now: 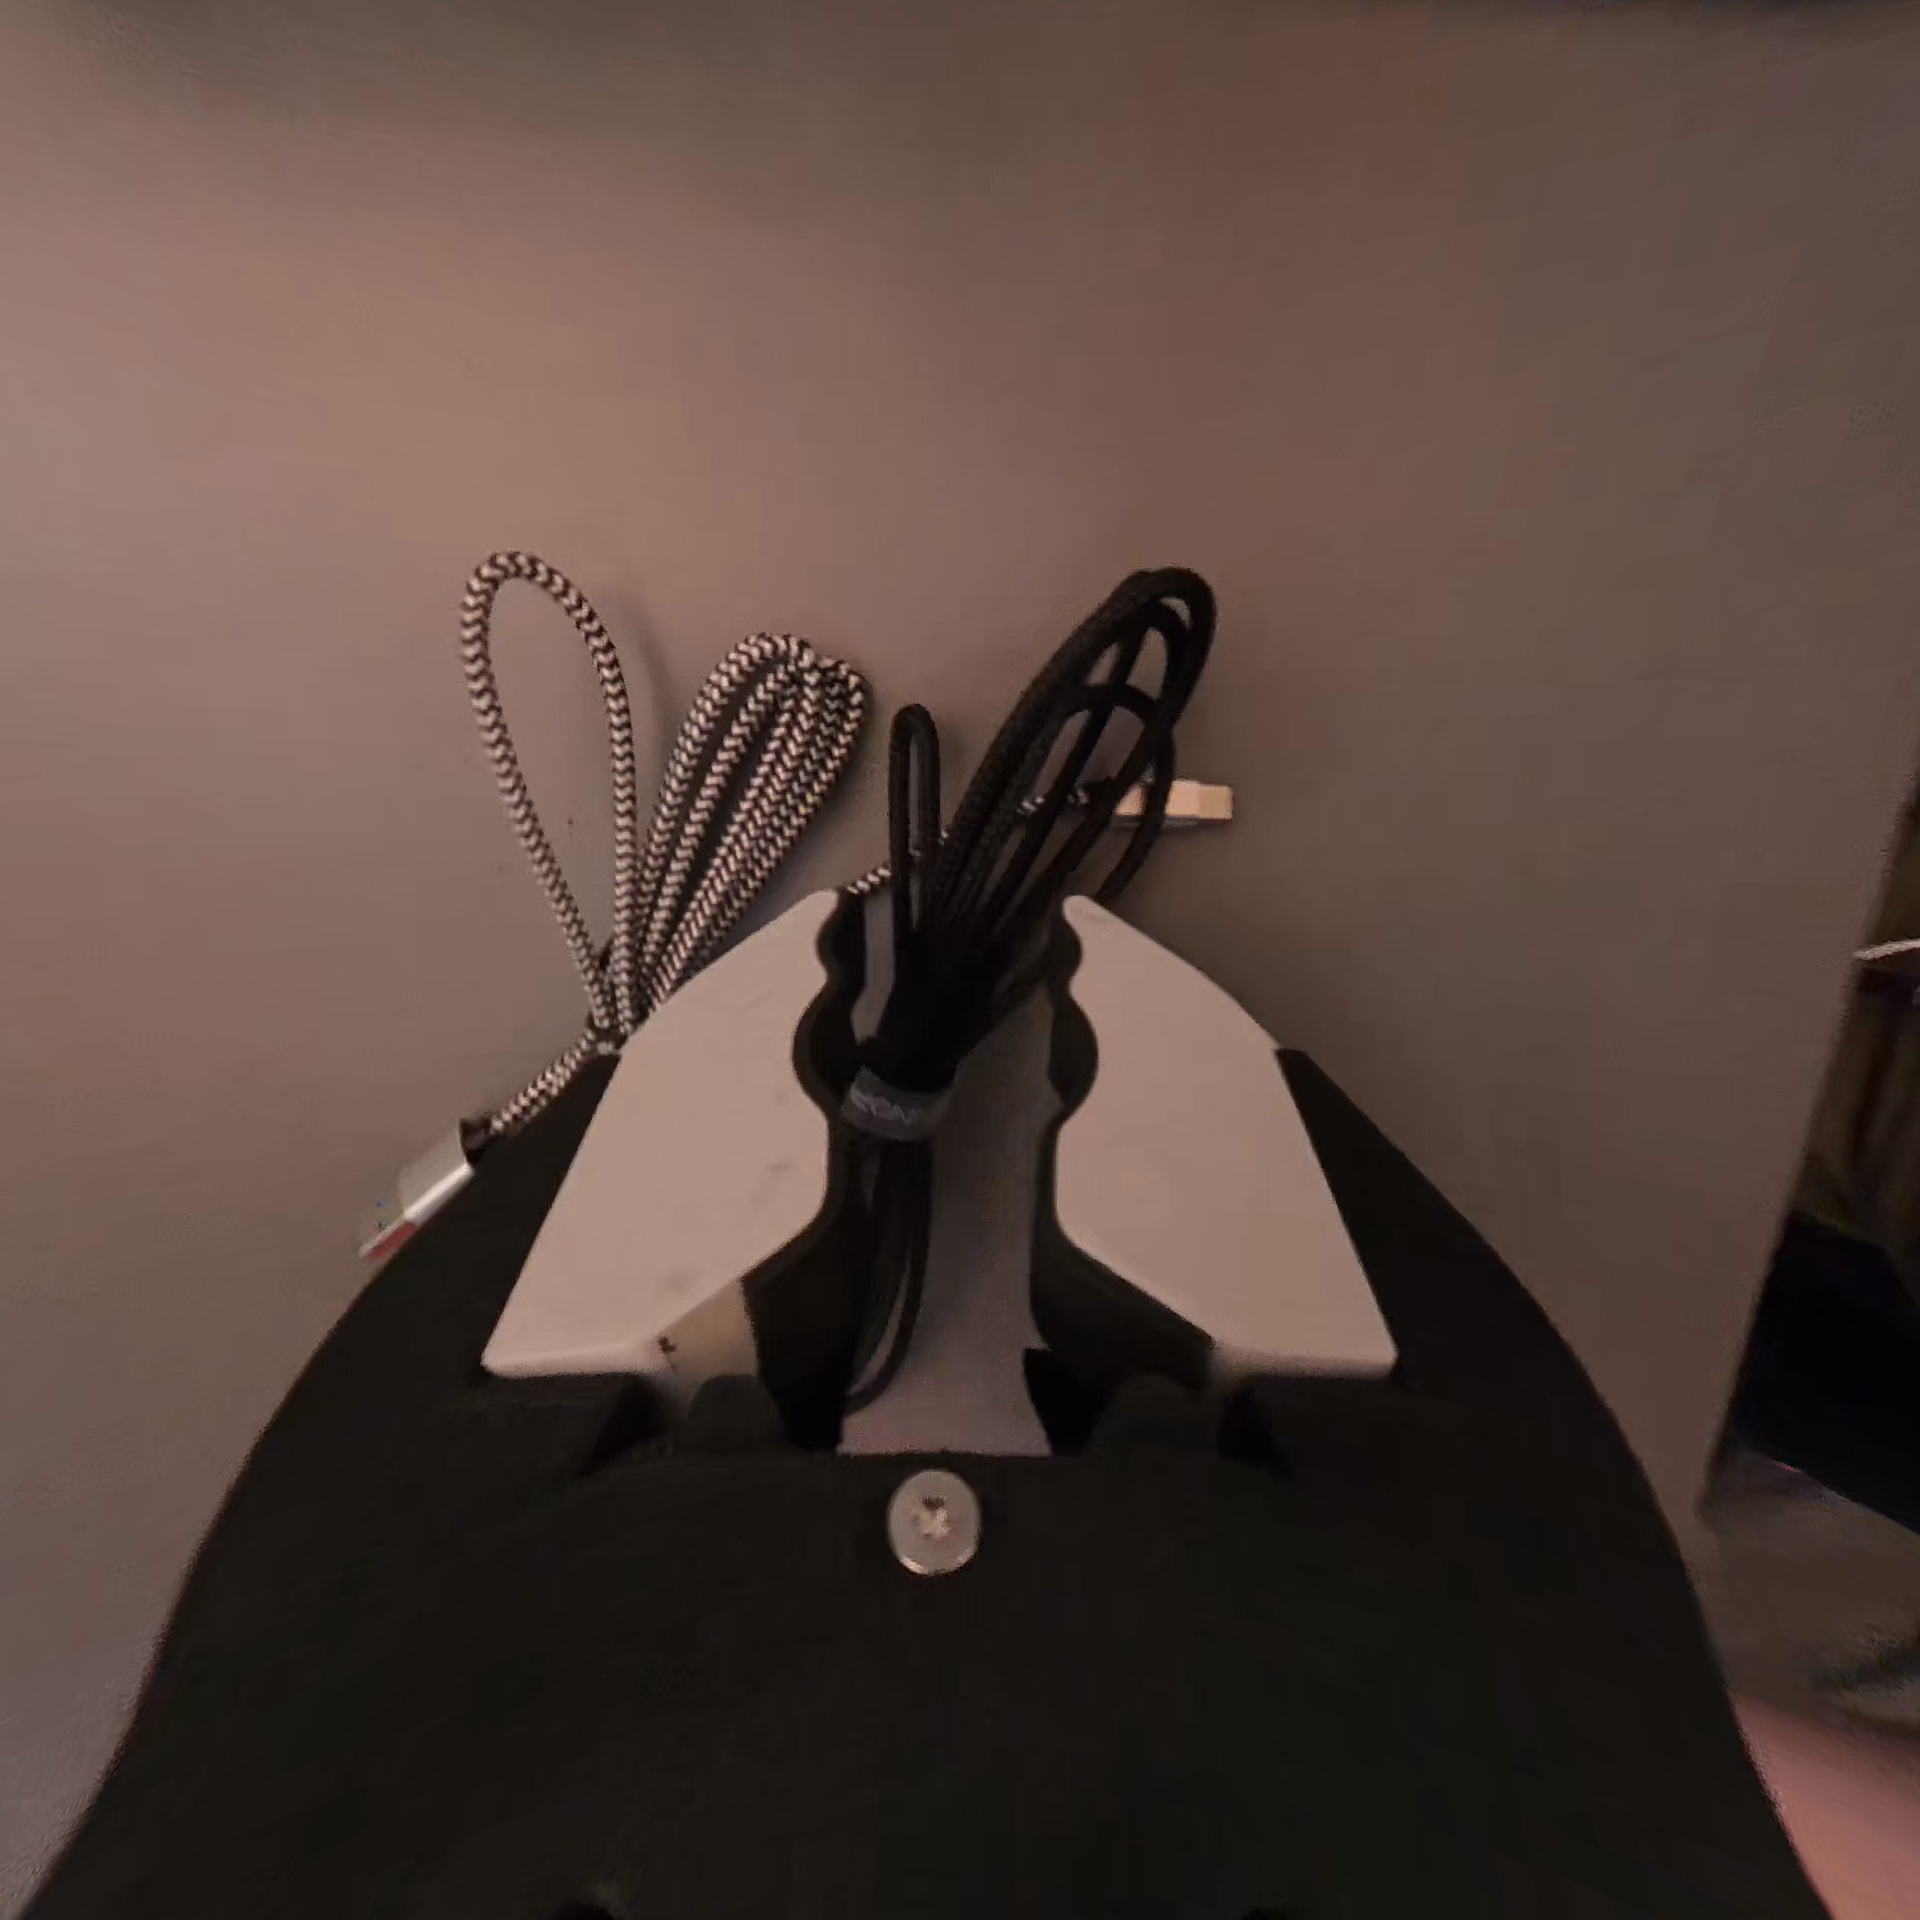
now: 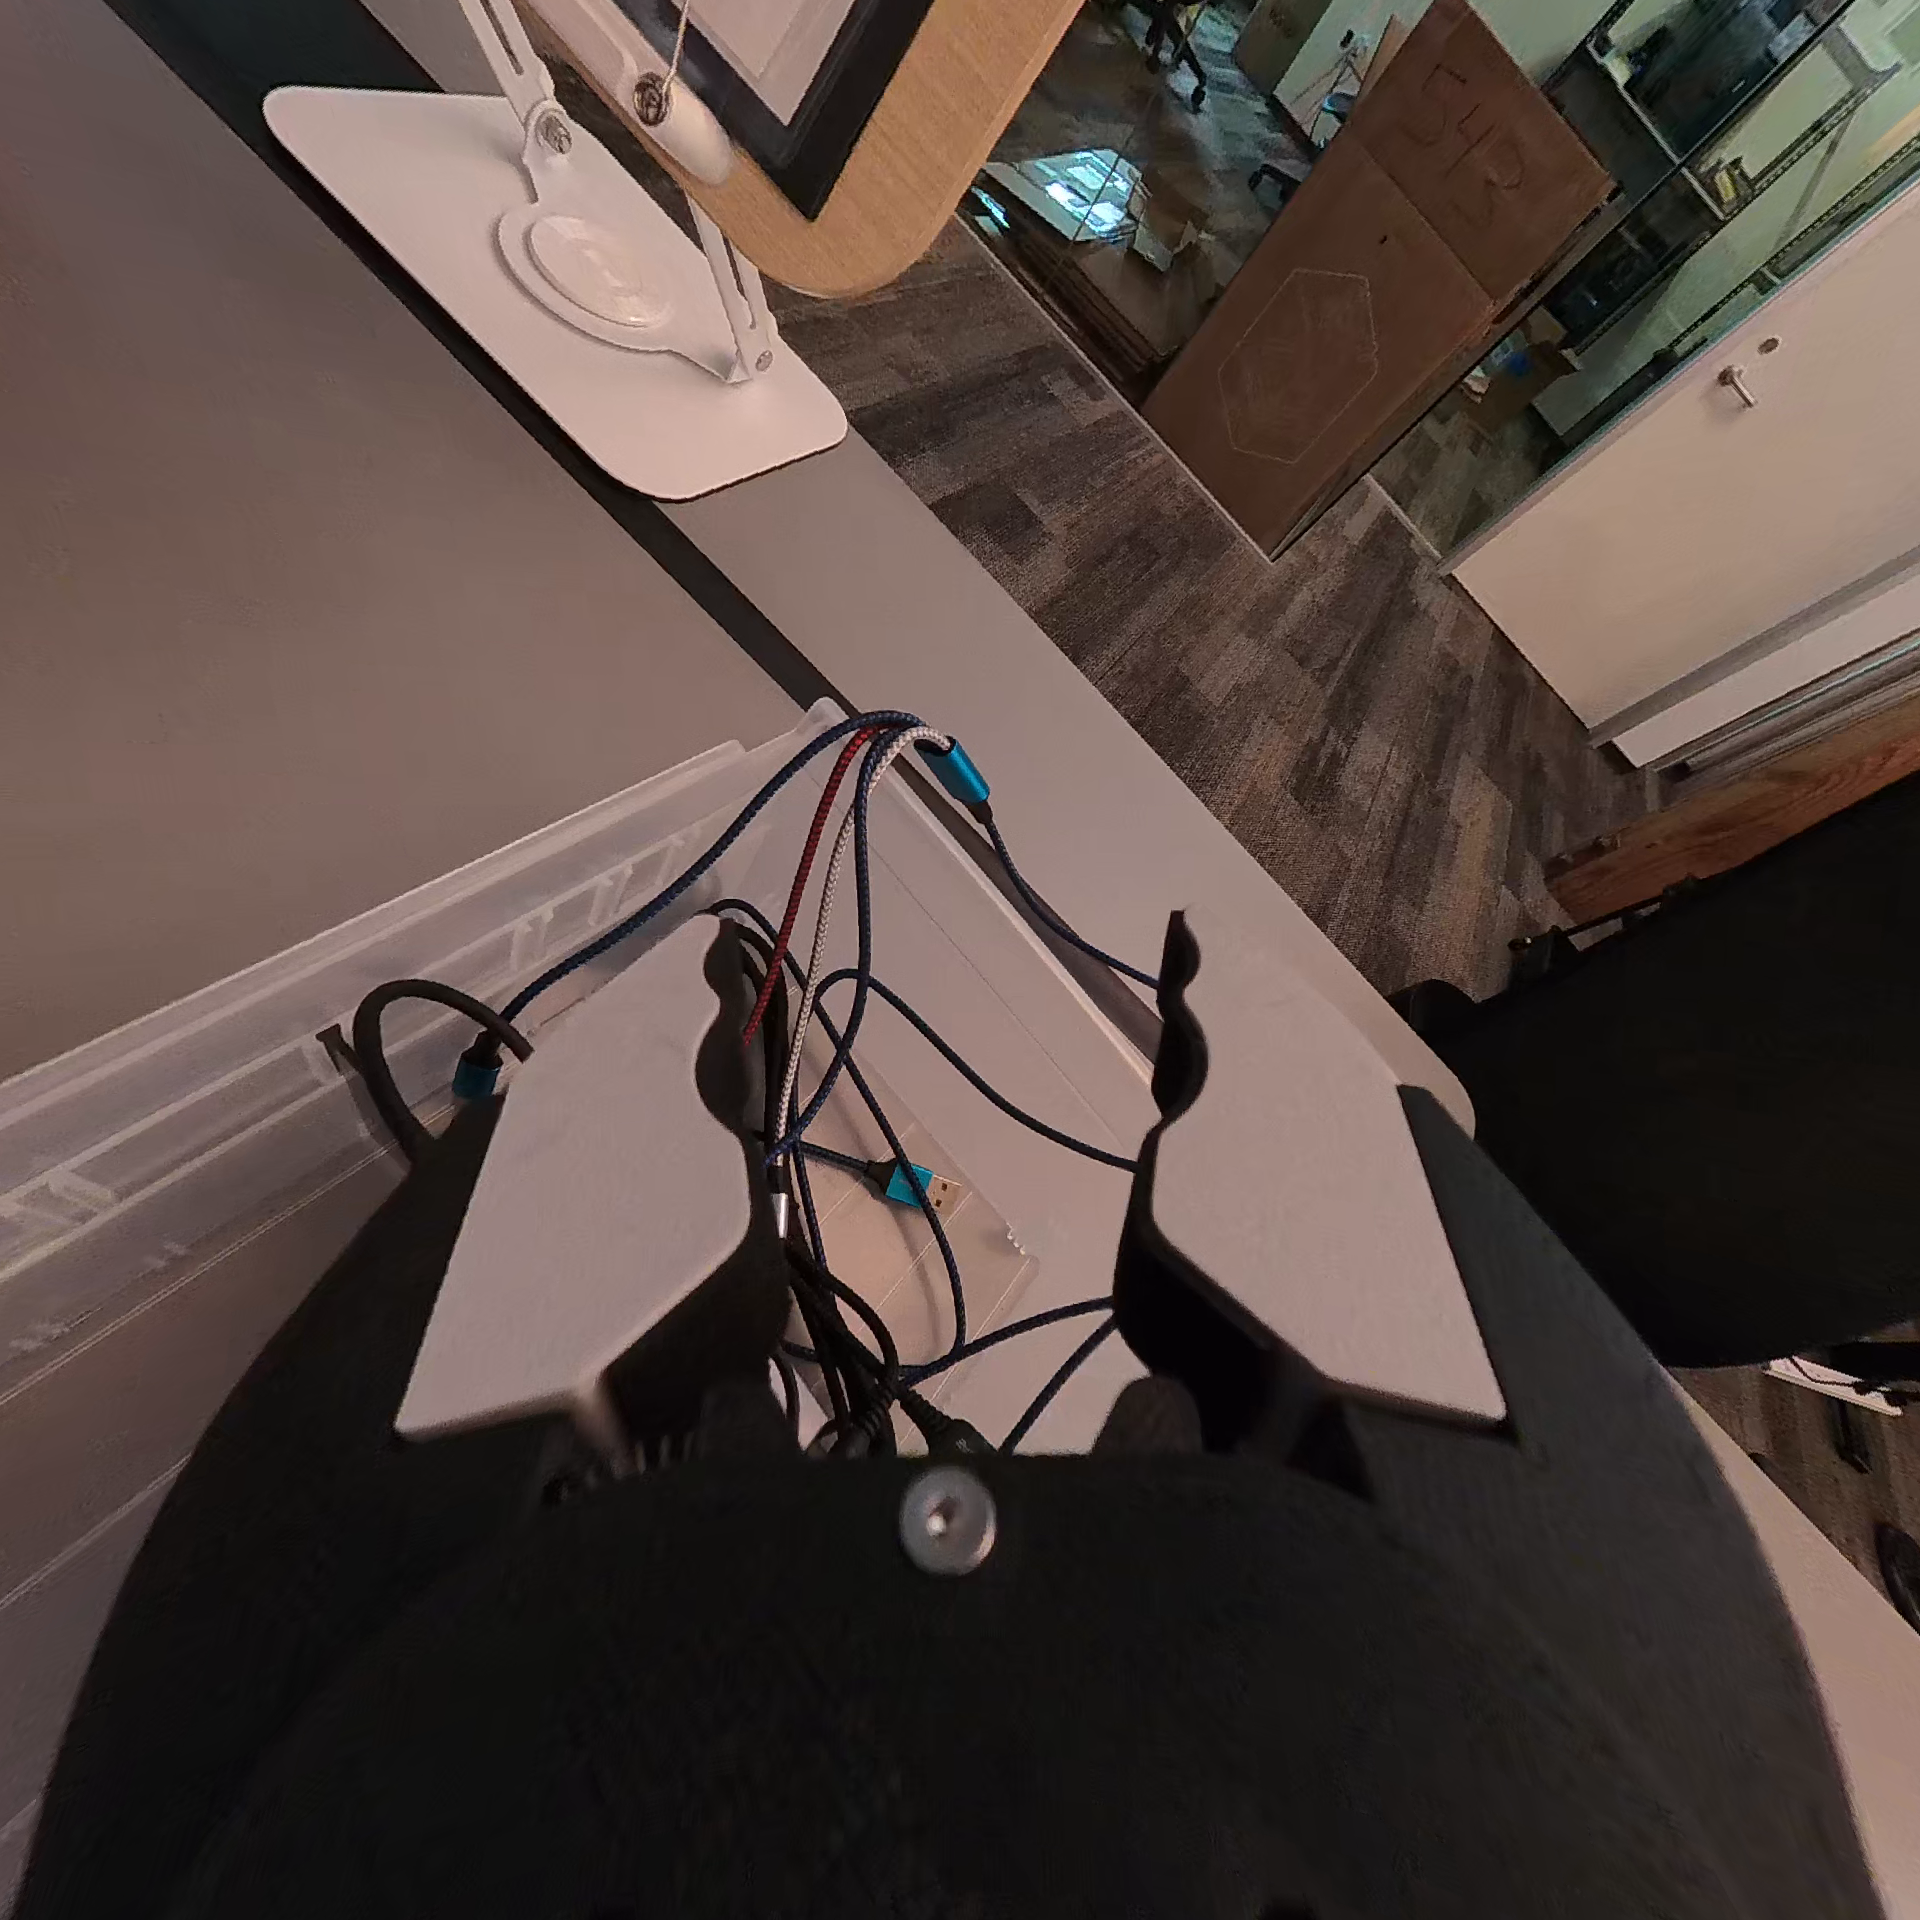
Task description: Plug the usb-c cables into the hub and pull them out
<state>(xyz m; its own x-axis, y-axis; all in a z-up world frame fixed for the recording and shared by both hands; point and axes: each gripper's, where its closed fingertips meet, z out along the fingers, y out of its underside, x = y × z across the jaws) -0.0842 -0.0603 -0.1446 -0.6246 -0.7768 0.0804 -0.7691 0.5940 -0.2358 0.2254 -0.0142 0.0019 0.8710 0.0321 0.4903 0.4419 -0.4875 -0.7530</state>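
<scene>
Two views: left wrist and right wrist, both looking down along white fingers with black wavy pads.
Left gripper: left gripper (image 1: pixel 940 935) is hovering over a grey tabletop (image 1: pixel 1351 520), fingers standing apart with a gap around the cable between them; not clamped on it as far as I can see.
Black cable: a bundled black braided cable (image 1: pixel 1049 769), cinched by a dark strap (image 1: pixel 891 1103), is lying in the gap between the left fingers, loops fanning out past the fingertips.
Silver plug: a silver metal connector (image 1: pixel 1195 802) is sticking out just to the right of the black loops (which cable it belongs to, can't tell).
Striped cable: a black-and-white braided cable (image 1: pixel 717 790) is lying looped just left of the black one, its silver plug (image 1: pixel 421 1195) sitting beside the left finger.
Right gripper: right gripper (image 2: pixel 940 945) is sitting wide open above a clear plastic bin (image 2: pixel 416 935), nothing gripped.
Bin contents: a tangle of blue, red and white braided cables (image 2: pixel 831 935) with blue metal connector shells (image 2: pixel 951 769) is draping over the bin rim and down inside; a blue-shelled plug (image 2: pixel 914 1184) is resting on the bin floor.
Hub: not identifiable in either view.
Background: a white flat stand base (image 2: pixel 665 364) is sitting on the table farther off, near the edge; grey carpet floor (image 2: pixel 1247 582) beyond.
</scene>
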